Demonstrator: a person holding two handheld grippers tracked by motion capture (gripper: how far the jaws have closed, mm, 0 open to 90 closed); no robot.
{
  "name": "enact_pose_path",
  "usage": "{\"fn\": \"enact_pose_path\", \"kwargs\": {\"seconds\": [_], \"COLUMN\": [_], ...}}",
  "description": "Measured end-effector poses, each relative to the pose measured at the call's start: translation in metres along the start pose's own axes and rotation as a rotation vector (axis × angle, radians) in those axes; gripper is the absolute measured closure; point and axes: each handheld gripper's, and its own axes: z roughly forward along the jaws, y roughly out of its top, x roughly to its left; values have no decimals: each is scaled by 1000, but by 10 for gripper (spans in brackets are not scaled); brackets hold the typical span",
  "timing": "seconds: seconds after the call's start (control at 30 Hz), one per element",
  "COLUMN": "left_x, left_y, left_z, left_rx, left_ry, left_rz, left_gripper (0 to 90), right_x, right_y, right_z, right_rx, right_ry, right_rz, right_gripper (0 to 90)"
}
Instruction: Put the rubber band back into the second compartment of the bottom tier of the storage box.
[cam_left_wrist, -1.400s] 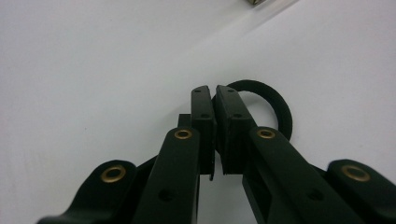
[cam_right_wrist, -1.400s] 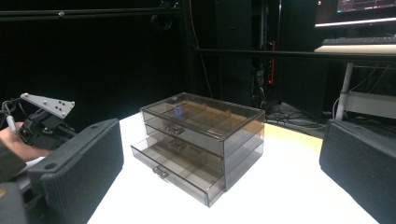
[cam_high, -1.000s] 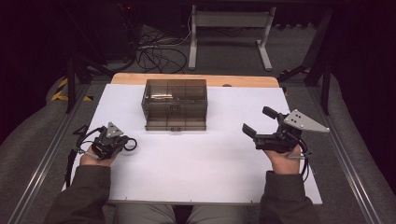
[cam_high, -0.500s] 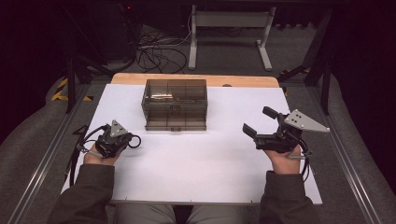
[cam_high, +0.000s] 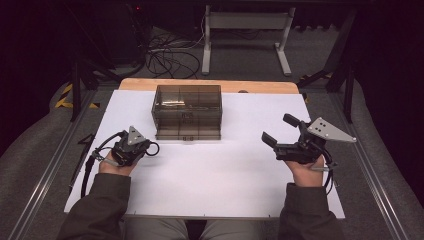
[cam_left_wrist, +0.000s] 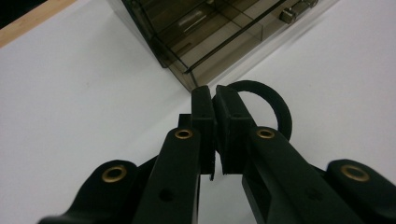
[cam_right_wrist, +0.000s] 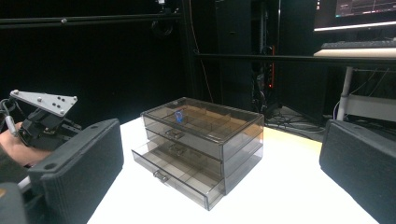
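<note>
A smoky see-through drawer box (cam_high: 187, 111) stands at the back middle of the white table (cam_high: 210, 185). In the right gripper view the drawer box (cam_right_wrist: 201, 144) has its lowest drawer slightly out and a small blue item (cam_right_wrist: 178, 115) in the top level. My left gripper (cam_high: 145, 148) rests on the table just left of the box's front corner, its jaws shut with nothing between them. In its own view the left gripper (cam_left_wrist: 215, 105) points at the box's corner (cam_left_wrist: 187, 81). My right gripper (cam_high: 279, 130) is held open to the right of the box, aimed at it.
A wooden strip (cam_high: 150, 84) runs along the table's far edge. Beyond it stand a metal stand (cam_high: 245, 30) and floor cables (cam_high: 170, 55). A black cable loop (cam_left_wrist: 273, 100) lies by the left jaws. A monitor and keyboard (cam_right_wrist: 359, 44) sit at the far right.
My left gripper has slid a little to the right, closer to the box's front corner. The right gripper has hardly moved.
</note>
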Motion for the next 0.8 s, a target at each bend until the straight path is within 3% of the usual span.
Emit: {"fn": "enact_pose_path", "kwargs": {"seconds": [0.8], "left_x": [-13], "left_y": [30], "left_z": [15], "left_rx": [-56], "left_ry": [-5], "left_rz": [22], "left_gripper": [863], "right_x": [-1], "right_y": [1], "right_z": [-2], "right_rx": [-10], "right_ry": [3], "right_rz": [5], "right_gripper": [4]}}
